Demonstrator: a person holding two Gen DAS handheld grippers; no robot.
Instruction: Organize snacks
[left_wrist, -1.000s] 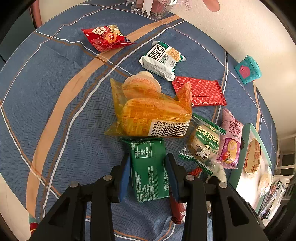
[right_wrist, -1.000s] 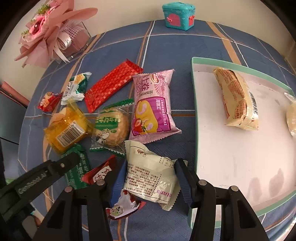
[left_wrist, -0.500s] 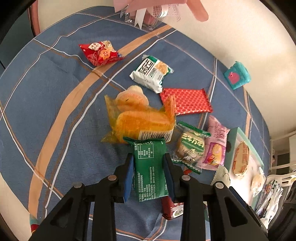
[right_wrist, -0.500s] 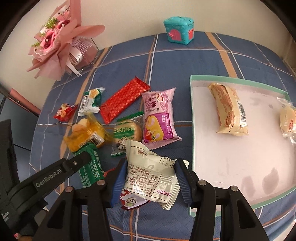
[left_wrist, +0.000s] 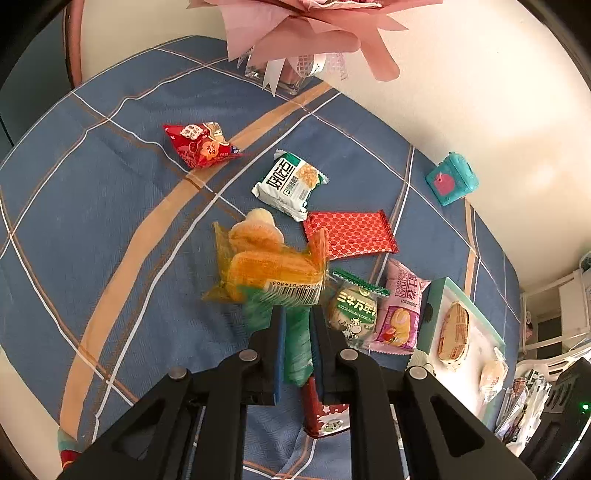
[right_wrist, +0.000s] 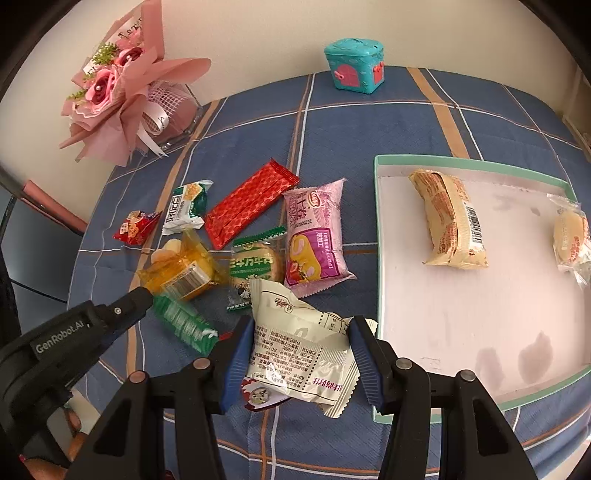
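Observation:
My left gripper (left_wrist: 295, 332) is shut on a green snack packet (left_wrist: 297, 350), squeezed thin and lifted off the cloth; the same packet (right_wrist: 184, 325) hangs below that gripper in the right wrist view. My right gripper (right_wrist: 299, 347) is shut on a white snack packet (right_wrist: 299, 350) held above the table. Loose snacks lie beyond: an orange cake pack (left_wrist: 266, 269), a round green biscuit pack (left_wrist: 352, 314), a pink roll pack (right_wrist: 314, 247), a red wafer bar (right_wrist: 247, 203). The teal-rimmed tray (right_wrist: 461, 321) at right holds two bread packs (right_wrist: 448, 225).
A blue checked tablecloth (left_wrist: 92, 221) covers the table. A pink bouquet (right_wrist: 122, 96) in a glass stands at the back left, a teal toy chest (right_wrist: 354, 66) at the back. A small red packet (left_wrist: 199, 146) and a white-green packet (left_wrist: 290, 182) lie farther off. Another red packet (left_wrist: 325, 417) lies under my grippers.
My left gripper closed tight on the green packet and rose with it. The right gripper also rose a little with the white packet; the table looks farther away.

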